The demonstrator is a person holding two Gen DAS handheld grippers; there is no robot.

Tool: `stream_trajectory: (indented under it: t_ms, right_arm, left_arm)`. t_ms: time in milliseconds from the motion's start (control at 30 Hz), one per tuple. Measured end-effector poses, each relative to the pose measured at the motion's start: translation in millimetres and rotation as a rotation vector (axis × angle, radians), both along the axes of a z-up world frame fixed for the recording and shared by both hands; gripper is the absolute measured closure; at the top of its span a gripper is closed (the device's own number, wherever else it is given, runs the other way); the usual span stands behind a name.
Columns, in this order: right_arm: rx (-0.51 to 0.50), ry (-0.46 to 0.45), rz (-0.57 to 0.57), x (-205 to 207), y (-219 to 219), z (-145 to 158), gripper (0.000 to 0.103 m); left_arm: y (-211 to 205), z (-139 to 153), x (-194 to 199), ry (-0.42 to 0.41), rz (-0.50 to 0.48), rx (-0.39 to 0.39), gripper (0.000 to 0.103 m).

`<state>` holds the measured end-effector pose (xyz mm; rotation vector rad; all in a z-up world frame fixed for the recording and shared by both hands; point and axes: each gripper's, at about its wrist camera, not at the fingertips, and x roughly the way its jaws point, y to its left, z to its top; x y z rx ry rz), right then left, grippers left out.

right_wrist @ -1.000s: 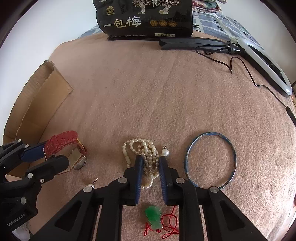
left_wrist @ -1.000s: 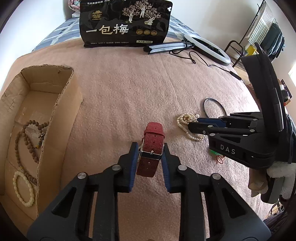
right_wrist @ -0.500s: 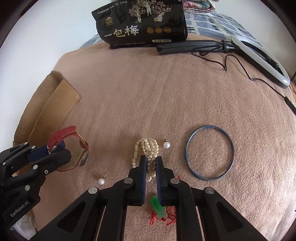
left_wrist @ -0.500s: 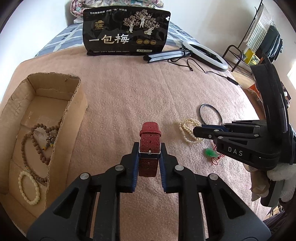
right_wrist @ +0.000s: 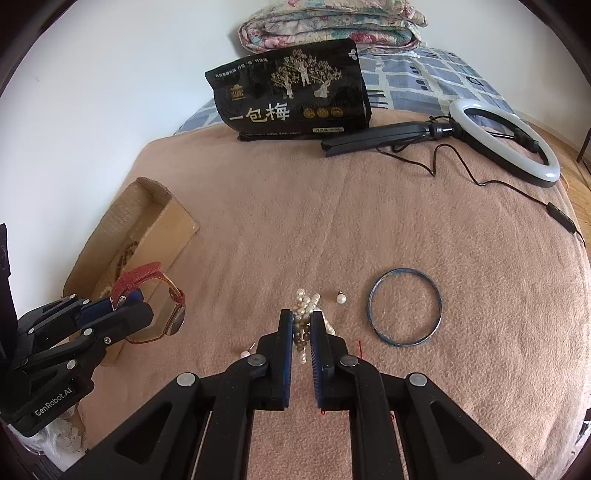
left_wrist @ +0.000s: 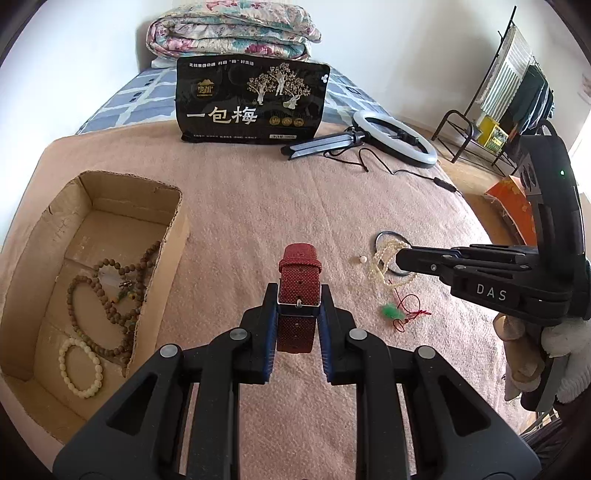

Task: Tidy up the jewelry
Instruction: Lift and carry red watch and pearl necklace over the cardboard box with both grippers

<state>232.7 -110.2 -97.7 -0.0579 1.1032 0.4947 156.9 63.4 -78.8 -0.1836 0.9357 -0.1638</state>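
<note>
My left gripper is shut on a red watch, pinching the strap by its buckle above the pink blanket. From the right wrist view the left gripper carries the watch with its face hanging down, close to the cardboard box. My right gripper is shut on a pearl necklace, whose strands dangle between the pads. In the left wrist view the right gripper holds those pearls up. The cardboard box at the left holds brown beads and a cream bracelet.
On the blanket lie a blue bangle, a pearl earring, a pearl stud and a green pendant on red cord. A black snack bag, a ring light with its cable and a folded quilt sit at the back.
Both grippers have risen and tipped upward. The right jaws closed on the pearl necklace and lifted it off the blanket. The watch went up with the left gripper.
</note>
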Motion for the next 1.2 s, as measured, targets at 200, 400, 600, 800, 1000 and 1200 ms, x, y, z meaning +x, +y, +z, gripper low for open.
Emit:
stream_trajectory:
  t_ms: [200, 400, 600, 800, 1000, 1200]
  right_arm:
    - [0.019, -0.036, -0.004, -10, -1, 23, 0.096]
    - [0.03, -0.072, 0.009, -21, 5, 43, 0.096]
    - [0.045, -0.105, 0.036, -32, 16, 59, 0.096]
    - [0.063, -0.123, 0.075, -43, 34, 70, 0.096]
    - [0.079, -0.134, 0.122, -54, 58, 79, 0.096]
    - [0.094, -0.136, 0.179, -63, 87, 83, 0.096]
  left_arm:
    - [4, 14, -9, -0.027, 0.004, -0.012, 0.085]
    - [10, 27, -20, -0.048, 0.016, -0.019, 0.085]
    - [24, 37, -35, -0.068, 0.041, 0.0, 0.085]
    - [48, 45, -48, -0.082, 0.079, 0.018, 0.085]
    - [82, 52, -58, -0.101, 0.136, 0.029, 0.085]
    - [120, 53, -70, -0.104, 0.201, 0.041, 0.085]
